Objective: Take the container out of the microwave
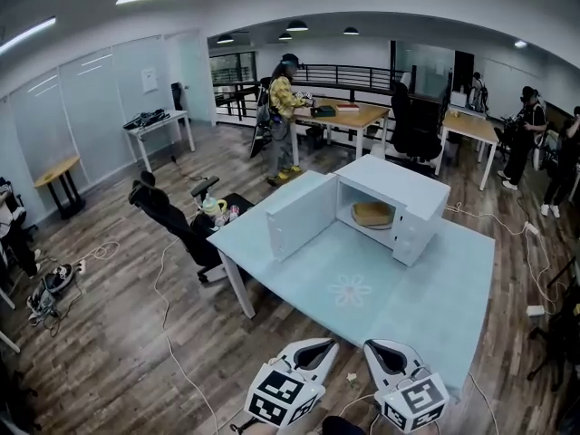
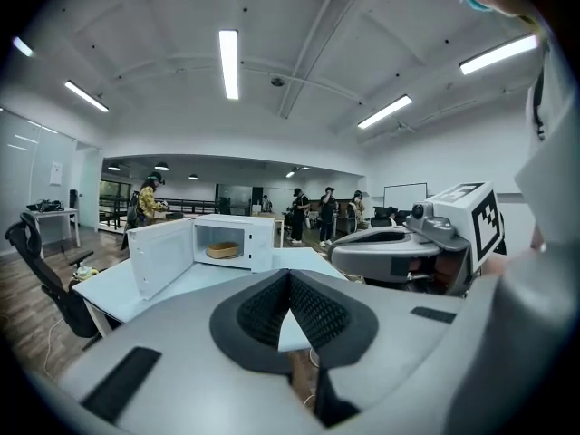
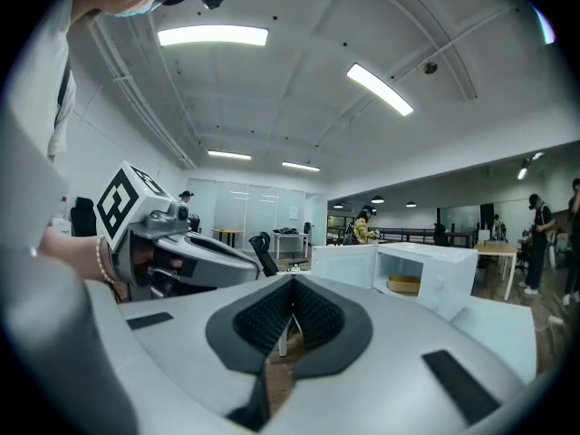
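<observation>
nearest, the left hand-held gripper [image 1: 314,350] and the right hand-held gripper [image 1: 381,352] hang side by side just short of the pale blue surface [image 1: 435,306], each with its jaws together and nothing between them. farther along the surface stands the white box-shaped microwave [image 1: 403,196], its door [image 1: 299,217] swung wide open. the shallow round tan container [image 1: 373,213] lies inside its cavity, well apart from both.

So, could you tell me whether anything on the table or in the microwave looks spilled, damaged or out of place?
Nothing stands out. The microwave stands upright on the table, its door swung open, and the container lies flat inside, with no spill visible. The left tongs and right tongs are shut and empty.
</observation>
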A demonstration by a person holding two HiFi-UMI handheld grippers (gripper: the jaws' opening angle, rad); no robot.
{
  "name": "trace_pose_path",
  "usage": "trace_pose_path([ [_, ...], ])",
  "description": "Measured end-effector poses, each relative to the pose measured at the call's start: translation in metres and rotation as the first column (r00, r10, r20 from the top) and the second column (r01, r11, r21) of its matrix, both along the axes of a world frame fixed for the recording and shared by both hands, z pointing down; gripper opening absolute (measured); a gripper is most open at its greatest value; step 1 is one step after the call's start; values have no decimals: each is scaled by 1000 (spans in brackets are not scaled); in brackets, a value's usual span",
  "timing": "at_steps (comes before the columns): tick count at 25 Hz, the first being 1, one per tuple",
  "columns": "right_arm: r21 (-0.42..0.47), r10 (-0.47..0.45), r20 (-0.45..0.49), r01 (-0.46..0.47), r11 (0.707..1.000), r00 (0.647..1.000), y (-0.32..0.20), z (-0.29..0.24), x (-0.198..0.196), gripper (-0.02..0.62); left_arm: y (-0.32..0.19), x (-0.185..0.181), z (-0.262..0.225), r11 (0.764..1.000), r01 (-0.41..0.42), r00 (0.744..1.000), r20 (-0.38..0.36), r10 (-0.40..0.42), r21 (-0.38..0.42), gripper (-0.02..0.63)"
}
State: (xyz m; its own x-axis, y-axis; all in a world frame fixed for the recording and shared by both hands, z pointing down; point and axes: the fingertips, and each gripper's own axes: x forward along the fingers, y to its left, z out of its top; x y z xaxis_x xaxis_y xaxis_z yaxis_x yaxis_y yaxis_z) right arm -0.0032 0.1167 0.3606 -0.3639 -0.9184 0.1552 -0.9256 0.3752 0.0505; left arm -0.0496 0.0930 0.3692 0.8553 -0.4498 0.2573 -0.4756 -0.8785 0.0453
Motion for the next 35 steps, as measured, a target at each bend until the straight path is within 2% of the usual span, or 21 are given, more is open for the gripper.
trace_pose_path([
  [5,-66,24,0,-24,998,1000,-20,27,6,3,-15,-9,-2,1000,14,1000,-24,-14,-11,11],
  [9,-57,-6,5,6,998,1000,-48,27,1,3,-37,-17,0,1000,30,1000,8,-30,0,11],
  [14,-66,-21,35,23,998,999,-86,34,-5,3,-71,-33,13,997,67,998,13,-66,-45,11],
  [18,-17,-70,29,71,997,997,-114,20,-11,3,-102,-42,16,992,114,993,28,-113,-47,11],
  [22,-5,-77,22,77,997,997,-153,17,-7,3,-134,-32,19,995,99,994,57,-98,-29,11],
  [28,32,-133,-19,134,990,991,-220,-2,6,3,-198,-7,21,993,116,990,89,-112,-32,11],
  [31,50,-123,-55,126,991,991,-250,-6,21,3,-228,10,17,994,106,991,86,-103,-31,11],
  [35,50,-119,-36,120,991,992,-280,0,44,3,-263,35,19,997,73,990,124,-71,-14,11],
])
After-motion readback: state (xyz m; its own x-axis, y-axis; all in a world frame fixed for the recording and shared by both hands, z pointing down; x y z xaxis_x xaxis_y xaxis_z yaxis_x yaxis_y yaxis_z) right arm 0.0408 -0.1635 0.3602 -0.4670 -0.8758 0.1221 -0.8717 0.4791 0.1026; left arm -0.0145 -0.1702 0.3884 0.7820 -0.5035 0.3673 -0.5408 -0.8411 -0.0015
